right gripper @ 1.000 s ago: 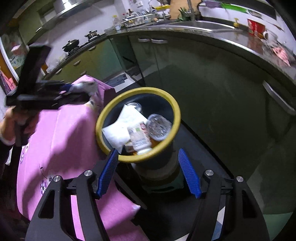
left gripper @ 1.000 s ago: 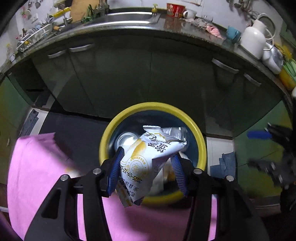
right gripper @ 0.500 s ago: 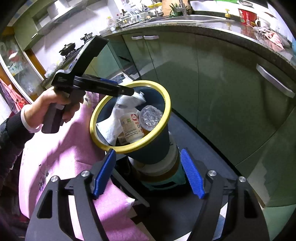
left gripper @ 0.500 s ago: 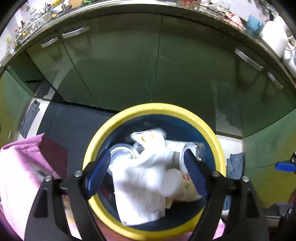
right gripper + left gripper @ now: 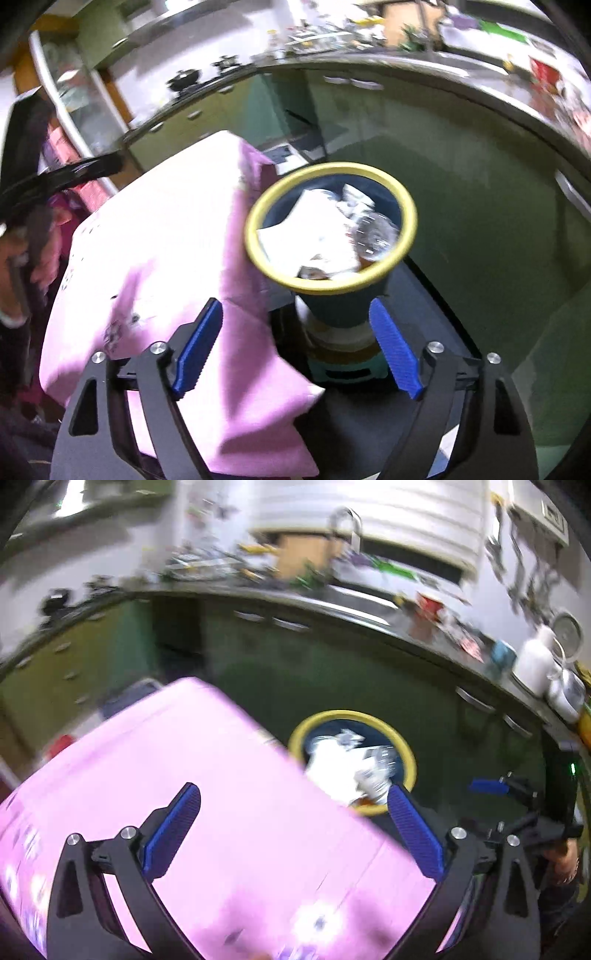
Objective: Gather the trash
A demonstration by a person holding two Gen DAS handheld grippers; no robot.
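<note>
A dark blue bin with a yellow rim (image 5: 402, 747) (image 5: 258, 254) stands beside the pink-clothed table. It holds white wrappers (image 5: 314, 236) (image 5: 332, 764) and a clear plastic bottle (image 5: 376, 236). My left gripper (image 5: 293, 830) is open and empty, above the pink tablecloth (image 5: 229, 775), back and to the left of the bin. My right gripper (image 5: 297, 350) is open and empty, low in front of the bin. The right gripper also shows at the right edge of the left wrist view (image 5: 495, 788). Both views are blurred.
Green kitchen cabinets (image 5: 461, 155) under a steel counter (image 5: 351, 605) with a sink, kettle (image 5: 532, 664) and clutter run behind the bin. The pink cloth (image 5: 155, 236) hangs over the table edge next to the bin. The bin stands on a stack of containers (image 5: 343, 350).
My left gripper let the snack wrapper drop into the bin, then pulled back and up over the pink table. My right gripper drew back a little.
</note>
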